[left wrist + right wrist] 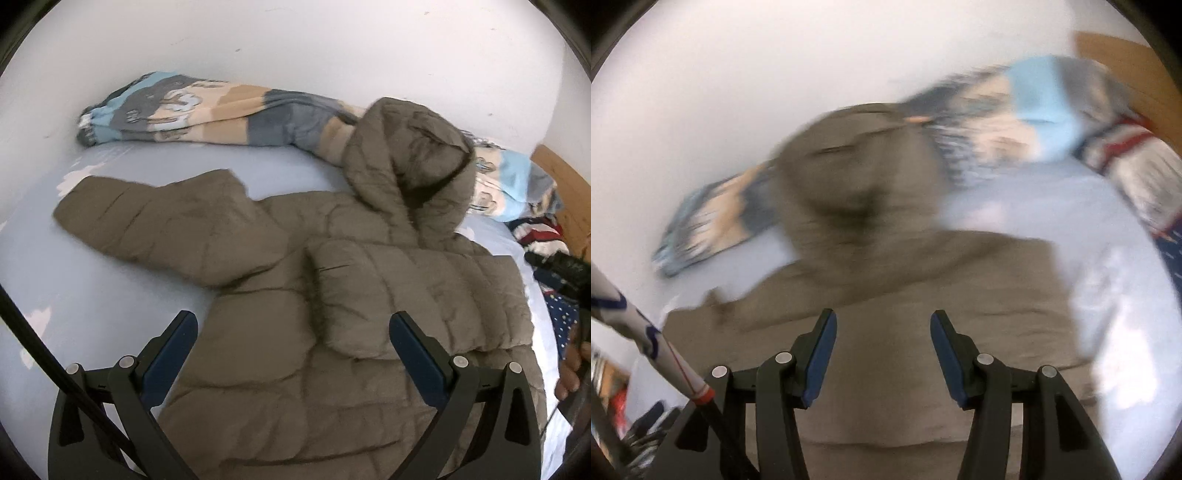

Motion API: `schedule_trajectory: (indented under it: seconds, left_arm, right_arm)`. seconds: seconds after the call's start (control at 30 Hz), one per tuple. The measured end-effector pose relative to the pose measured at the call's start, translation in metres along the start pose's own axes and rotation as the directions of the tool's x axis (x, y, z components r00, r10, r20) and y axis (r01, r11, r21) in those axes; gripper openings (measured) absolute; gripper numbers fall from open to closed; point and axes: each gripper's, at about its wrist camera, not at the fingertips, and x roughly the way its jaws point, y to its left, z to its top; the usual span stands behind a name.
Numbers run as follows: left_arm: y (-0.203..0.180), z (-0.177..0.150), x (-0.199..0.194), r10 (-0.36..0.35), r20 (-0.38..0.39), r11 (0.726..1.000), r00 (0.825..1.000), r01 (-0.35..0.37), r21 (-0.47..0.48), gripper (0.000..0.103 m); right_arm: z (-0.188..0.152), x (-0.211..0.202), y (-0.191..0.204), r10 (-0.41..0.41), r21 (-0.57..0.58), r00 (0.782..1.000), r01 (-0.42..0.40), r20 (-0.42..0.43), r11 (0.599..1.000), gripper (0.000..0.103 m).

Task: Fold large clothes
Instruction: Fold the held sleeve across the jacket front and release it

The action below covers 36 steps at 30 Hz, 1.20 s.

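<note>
Left wrist view: a hooded jacket (332, 314) on the bed (74, 295), one sleeve (388, 295) folded across, beneath both grippers' (293, 328) (882, 339) released, empty fingers.

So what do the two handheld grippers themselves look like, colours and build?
Both match: the left gripper and right gripper have black plastic linkage arms with round silver pivot pins, ending in flat fingers faced with dark blue pads. A thin black strap or cable crosses the left view's lower corner. No sleeve is clearly visible.
</note>
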Motion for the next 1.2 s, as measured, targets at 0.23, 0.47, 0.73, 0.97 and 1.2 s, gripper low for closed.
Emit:
schedule_trajectory:
  seconds: [0.23,0.47,0.73,0.97,1.2]
  left_arm:
    - [-0.019,-0.002,0.057,0.093,-0.118,0.993,0.989,-0.083,0.089,0.103]
    - [-0.015,-0.011,0.094,0.135,-0.244,0.989,0.960,-0.115,0.095,0.103]
    - [-0.014,0.012,0.053,0.077,-0.130,0.996,0.989,-0.069,0.064,0.103]
    - [0.000,0.037,0.005,-0.014,-0.045,1.000,0.999,0.015,0.022,0.103]
    - [0.053,0.038,-0.007,-0.037,-0.072,0.994,0.997,0.029,-0.103,0.103]
  right_arm:
    - [-0.009,0.033,-0.097,-0.159,0.123,0.980,0.173,-0.118,0.977,0.040]
    - [-0.026,0.075,-0.101,-0.213,0.061,0.955,0.230,-0.205,0.971,0.039]
    - [-0.018,0.063,-0.090,-0.199,0.053,0.962,0.212,-0.187,0.976,0.040]
    - [-0.009,0.006,-0.023,-0.099,0.012,0.987,0.101,-0.127,0.995,0.044]
    - [-0.053,0.008,0.037,-0.065,-0.115,0.986,0.047,-0.157,0.992,0.048]
